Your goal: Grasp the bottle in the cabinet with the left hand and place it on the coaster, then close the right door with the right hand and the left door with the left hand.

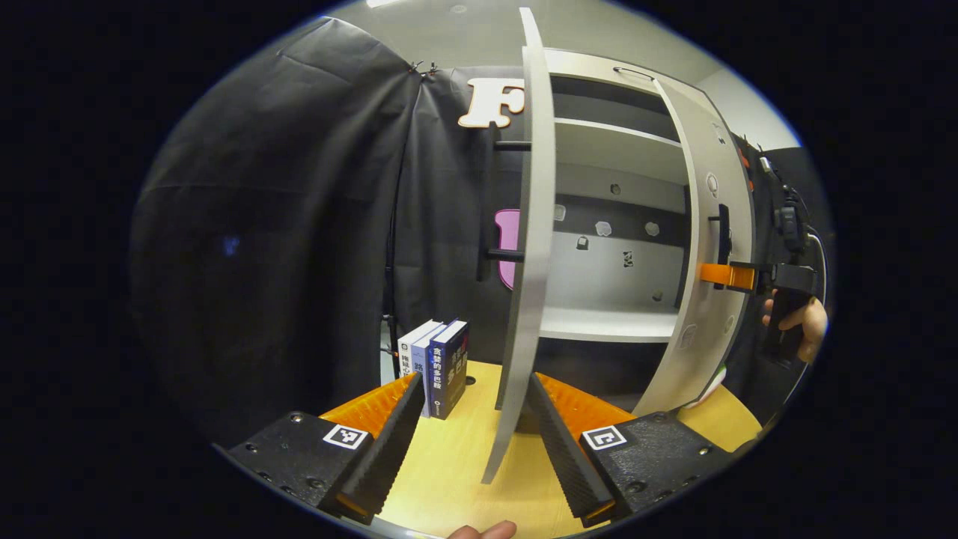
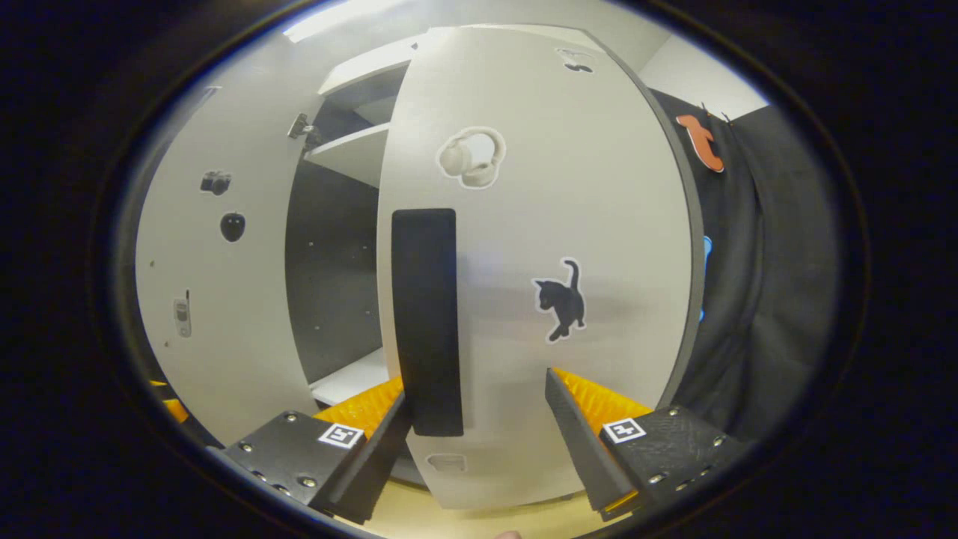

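Both grippers are gaping wide, gripping nothing. Left gripper [image 1: 471, 419] is hovering over the table [image 1: 456, 464], the left door [image 1: 524, 247] edge-on between its fingers. Right gripper [image 2: 479, 419] is facing the right door [image 2: 539, 262], its black handle [image 2: 426, 322] just by one finger. Books [image 1: 438, 367] are standing left of the cabinet [image 1: 621, 224]. I can't spot the bottle.
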The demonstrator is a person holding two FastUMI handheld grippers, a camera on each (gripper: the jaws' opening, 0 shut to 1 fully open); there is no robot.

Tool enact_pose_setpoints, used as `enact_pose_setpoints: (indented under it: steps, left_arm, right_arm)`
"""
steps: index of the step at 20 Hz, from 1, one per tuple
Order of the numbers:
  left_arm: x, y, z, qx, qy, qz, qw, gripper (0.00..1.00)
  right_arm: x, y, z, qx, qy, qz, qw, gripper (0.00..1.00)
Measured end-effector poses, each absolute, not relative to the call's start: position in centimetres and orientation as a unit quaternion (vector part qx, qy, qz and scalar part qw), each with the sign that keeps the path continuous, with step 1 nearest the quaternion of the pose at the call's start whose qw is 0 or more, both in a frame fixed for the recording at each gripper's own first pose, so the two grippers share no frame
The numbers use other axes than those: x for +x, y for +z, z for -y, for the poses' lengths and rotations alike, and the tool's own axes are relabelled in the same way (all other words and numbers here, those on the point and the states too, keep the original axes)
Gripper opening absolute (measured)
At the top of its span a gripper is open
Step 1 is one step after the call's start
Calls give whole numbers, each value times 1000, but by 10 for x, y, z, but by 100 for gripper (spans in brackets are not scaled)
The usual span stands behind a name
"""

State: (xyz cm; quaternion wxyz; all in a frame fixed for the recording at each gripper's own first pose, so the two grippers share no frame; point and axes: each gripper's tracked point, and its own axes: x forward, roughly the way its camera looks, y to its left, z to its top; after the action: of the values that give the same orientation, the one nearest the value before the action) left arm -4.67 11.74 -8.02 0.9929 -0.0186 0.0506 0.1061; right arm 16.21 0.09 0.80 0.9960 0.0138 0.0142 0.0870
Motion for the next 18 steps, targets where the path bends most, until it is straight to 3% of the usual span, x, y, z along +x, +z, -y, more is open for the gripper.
enact_pose_setpoints:
  steps: [6,7,9,13,15,16,18]
  left_arm:
    - [-45,-69,-141,-30,118,-41,992,89]
    - [-46,-64,-142,-32,117,-36,992,84]
    - [-44,-51,-152,-36,114,-30,992,89]
    - [-26,-35,-161,-50,91,-25,994,89]
    - [-21,-24,-160,-56,72,-18,996,84]
    - [-19,-21,-158,-57,63,-16,996,89]
    - [-16,-13,-156,-58,48,-13,997,89]
  right_arm:
    - [179,7,-5,15,52,1,999,100]
    - [182,7,-5,15,44,3,999,100]
    - [187,8,-6,14,27,5,1000,100]
    - [193,8,-6,13,0,9,1000,100]
    - [193,7,-6,12,-7,11,1000,100]
    - [194,7,-7,10,-9,10,1000,100]
    - [194,7,-7,12,-10,12,1000,100]
